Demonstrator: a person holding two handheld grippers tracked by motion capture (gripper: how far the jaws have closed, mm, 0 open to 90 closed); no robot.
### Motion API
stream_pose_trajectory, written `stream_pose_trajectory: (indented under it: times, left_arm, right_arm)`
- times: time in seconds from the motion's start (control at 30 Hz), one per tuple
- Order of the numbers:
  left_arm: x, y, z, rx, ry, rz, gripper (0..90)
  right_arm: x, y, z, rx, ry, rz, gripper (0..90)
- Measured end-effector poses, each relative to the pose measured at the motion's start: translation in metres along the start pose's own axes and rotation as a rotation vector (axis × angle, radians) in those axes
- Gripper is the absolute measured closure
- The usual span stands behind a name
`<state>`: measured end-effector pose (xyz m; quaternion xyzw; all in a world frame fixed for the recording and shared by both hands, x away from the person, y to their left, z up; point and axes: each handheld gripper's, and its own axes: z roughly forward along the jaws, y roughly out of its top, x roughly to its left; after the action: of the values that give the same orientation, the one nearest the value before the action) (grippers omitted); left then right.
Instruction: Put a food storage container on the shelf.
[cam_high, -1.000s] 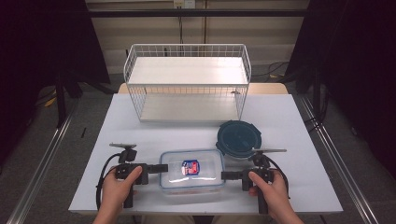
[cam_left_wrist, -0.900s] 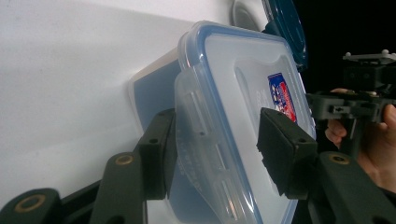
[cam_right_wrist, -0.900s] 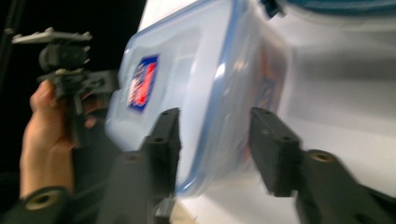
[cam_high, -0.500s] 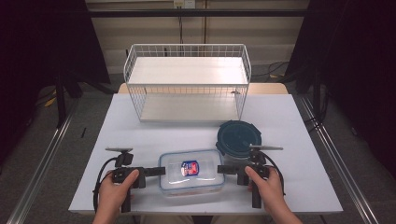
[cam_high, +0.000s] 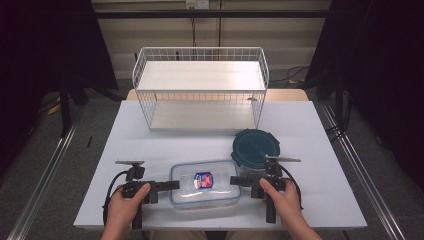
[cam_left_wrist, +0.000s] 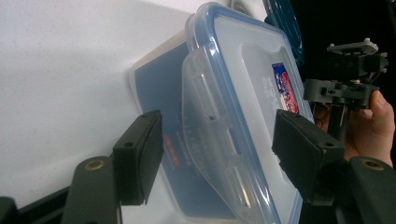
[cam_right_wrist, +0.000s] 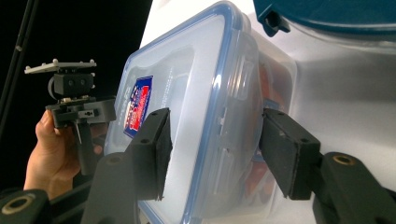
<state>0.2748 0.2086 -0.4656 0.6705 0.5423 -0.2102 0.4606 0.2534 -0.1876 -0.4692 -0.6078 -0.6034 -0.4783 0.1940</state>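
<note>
A clear rectangular food container (cam_high: 204, 183) with a blue-rimmed snap lid and a red-and-blue label lies flat near the near edge of the white table (cam_high: 150, 145). The left gripper (cam_high: 170, 185) sits at its left end and the right gripper (cam_high: 235, 180) at its right end, each straddling a lid latch. Both sets of jaws have just been opening and stand released, pads clear of the container. A round dark teal lidded container (cam_high: 256, 146) sits just beyond its right corner. A white wire basket (cam_high: 200, 90) stands at the far side.
</note>
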Motion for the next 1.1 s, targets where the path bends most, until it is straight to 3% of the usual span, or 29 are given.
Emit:
stream_pose_trajectory:
  times: [0.03,0.13,0.27,0.3,0.33,0.37,0.53,0.7,0.77,0.93,1.1]
  left_arm:
    - [-0.002,-0.001,0.003,0.004,-0.012,-0.022,33.7]
    - [-0.009,-0.003,0.01,0.013,0.026,0.01,23.4]
    - [-0.012,-0.001,0.0,-0.004,0.05,0.043,35.5]
    - [-0.011,0.0,-0.002,-0.008,0.052,0.04,42.2]
    - [-0.011,-0.001,-0.002,-0.014,0.032,0.005,42.2]
    - [-0.01,-0.001,-0.002,-0.018,0.025,-0.004,43.0]
    - [-0.011,0.0,-0.008,-0.01,0.006,-0.054,49.6]
    - [-0.01,0.001,-0.011,-0.003,-0.01,-0.056,52.5]
    - [-0.012,0.001,-0.013,-0.012,-0.017,-0.052,53.5]
    - [-0.018,0.003,-0.016,-0.074,-0.031,-0.017,54.2]
    - [-0.029,0.007,-0.024,-0.142,-0.045,-0.01,55.3]
  right_arm:
    - [0.0,0.0,0.0,-0.006,0.004,0.01,45.5]
    - [0.0,-0.001,0.0,0.0,0.006,0.018,46.0]
    - [0.0,-0.001,-0.001,0.005,0.0,0.033,46.8]
    - [0.0,-0.002,-0.002,-0.001,0.003,0.046,49.5]
    - [0.0,-0.002,-0.002,-0.001,0.003,0.046,49.5]
    - [0.001,-0.002,-0.003,0.0,0.008,0.068,49.9]
    - [0.002,-0.003,-0.005,-0.012,0.001,0.077,52.1]
    - [0.004,-0.003,-0.008,-0.035,0.018,0.079,54.3]
    - [0.004,-0.004,-0.009,-0.044,0.029,0.101,55.3]
    - [0.01,-0.003,-0.016,-0.094,0.048,0.089,56.3]
    - [0.014,0.0,-0.02,-0.14,0.073,0.089,56.4]
